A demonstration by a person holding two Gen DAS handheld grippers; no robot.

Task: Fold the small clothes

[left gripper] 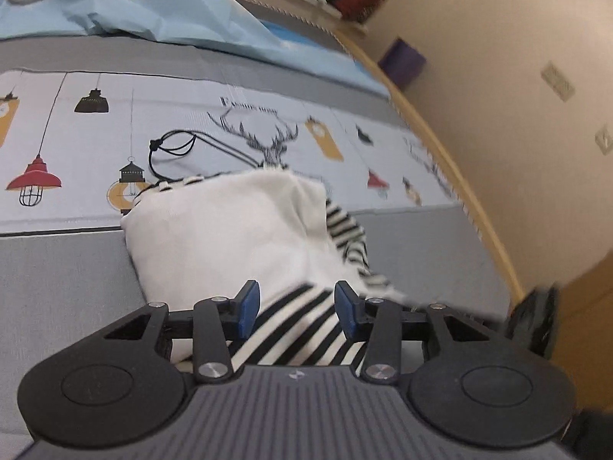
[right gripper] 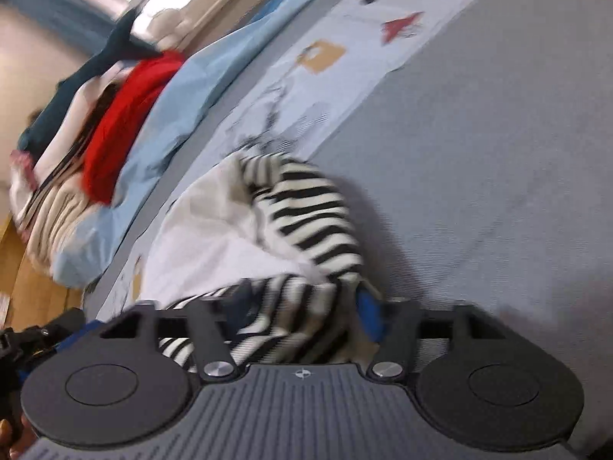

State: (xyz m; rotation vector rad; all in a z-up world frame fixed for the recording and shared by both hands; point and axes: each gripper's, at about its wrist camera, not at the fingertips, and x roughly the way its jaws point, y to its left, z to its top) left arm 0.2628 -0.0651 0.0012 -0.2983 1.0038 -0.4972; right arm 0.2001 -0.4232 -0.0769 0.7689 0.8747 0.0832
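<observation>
Garment [left gripper: 230, 230], white with black-and-white striped parts, lies bunched on the grey bedspread [left gripper: 65, 287], its far edge over the pale printed panel [left gripper: 95, 145] with lamps and a deer head. A thin black cord [left gripper: 172, 149] loops on that panel just beyond the cloth.

From the left wrist, the left gripper [left gripper: 297, 308] has its blue pads [left gripper: 249, 306] spread apart, with a striped part of the garment lying between them; the pads do not press it.

From the right wrist, the right gripper [right gripper: 302, 306] is over the striped near end of the garment [right gripper: 314, 211]. Striped cloth fills the gap between its fingers, but motion blur smears the left finger, so I cannot tell whether it grips or merely straddles the cloth.

A light blue sheet [left gripper: 153, 11] lies beyond the panel, and a red cloth [right gripper: 126, 115] rests on the pile at the far side.
</observation>
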